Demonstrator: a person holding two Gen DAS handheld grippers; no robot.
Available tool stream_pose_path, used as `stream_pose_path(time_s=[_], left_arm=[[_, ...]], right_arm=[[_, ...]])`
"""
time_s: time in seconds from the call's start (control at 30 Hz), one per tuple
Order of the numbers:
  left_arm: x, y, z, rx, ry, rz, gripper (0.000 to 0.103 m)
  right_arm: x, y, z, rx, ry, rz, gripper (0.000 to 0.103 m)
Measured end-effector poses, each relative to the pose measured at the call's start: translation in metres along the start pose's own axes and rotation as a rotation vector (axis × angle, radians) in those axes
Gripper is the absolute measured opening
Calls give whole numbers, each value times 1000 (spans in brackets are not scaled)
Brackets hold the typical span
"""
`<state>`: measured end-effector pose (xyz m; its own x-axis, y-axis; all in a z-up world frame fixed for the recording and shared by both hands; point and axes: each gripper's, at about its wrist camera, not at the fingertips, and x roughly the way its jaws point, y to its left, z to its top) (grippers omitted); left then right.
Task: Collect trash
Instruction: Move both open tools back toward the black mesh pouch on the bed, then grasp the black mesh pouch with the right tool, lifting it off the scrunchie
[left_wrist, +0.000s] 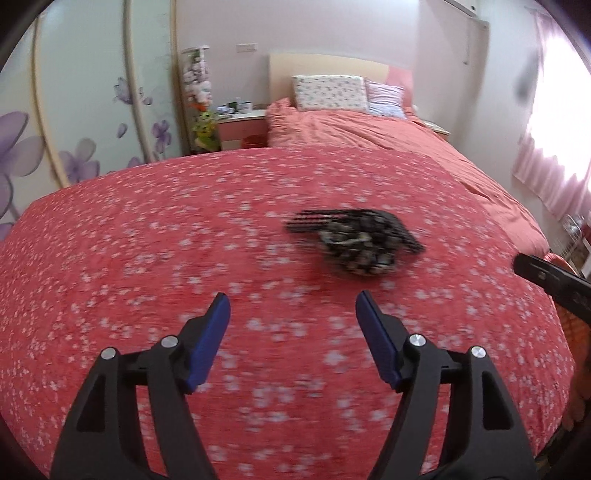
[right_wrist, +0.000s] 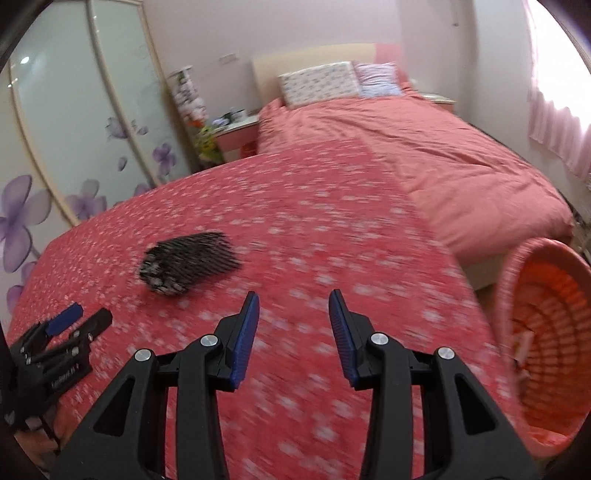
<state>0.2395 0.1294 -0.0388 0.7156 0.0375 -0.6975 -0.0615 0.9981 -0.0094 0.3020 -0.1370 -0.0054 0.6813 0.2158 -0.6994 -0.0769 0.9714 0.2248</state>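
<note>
blurred dark netted wad (left_wrist: 356, 242), contents unreadable.

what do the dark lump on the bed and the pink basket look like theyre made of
Dark lump: seems a black plastic mesh net, matte, judging by its open grid of strands, around something speckled; blur leaves it unsure.
Pink basket: looks woven, plastic or wicker, with ribbed bands across its inner wall.

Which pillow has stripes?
The right pillow, by the window side, has stripes. The bigger left pillow has little flowers.
</note>
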Motion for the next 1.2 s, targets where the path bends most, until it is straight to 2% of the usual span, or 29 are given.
stream_pose_path(time_s=[0.17,0.33,0.43,0.47,0.53,0.63,0.8,0.93,1.03,1.1,1.2], left_arm=[[-8,25,1,-50,-9,17,72],[-12,41,-4,-72,-3,24,74],[-9,46,-7,-83,10,26,74],[-8,46,-7,-85,14,26,74],[-5,47,-8,-89,23,28,74],[-2,48,-9,-98,33,26,74],[1,40,-8,-89,30,15,74],[0,31,-8,-79,29,1,74],[2,22,-9,-68,30,-14,74],[3,15,-9,-59,34,-22,74],[4,5,-10,-44,36,-36,74]], right_arm=[[44,40,18,-37,40,47,34],[84,63,22,-101,118,16,31],[92,70,18,-147,125,-18,22],[91,72,17,-162,121,-18,11],[89,76,14,-179,116,-14,5],[82,77,12,-182,94,-24,5],[49,52,21,-80,-4,-13,4],[15,24,23,-23,-77,-67,4],[5,2,15,-16,-57,-115,5],[3,-7,3,-37,14,-89,5],[-1,-5,-8,-74,35,-79,21]])
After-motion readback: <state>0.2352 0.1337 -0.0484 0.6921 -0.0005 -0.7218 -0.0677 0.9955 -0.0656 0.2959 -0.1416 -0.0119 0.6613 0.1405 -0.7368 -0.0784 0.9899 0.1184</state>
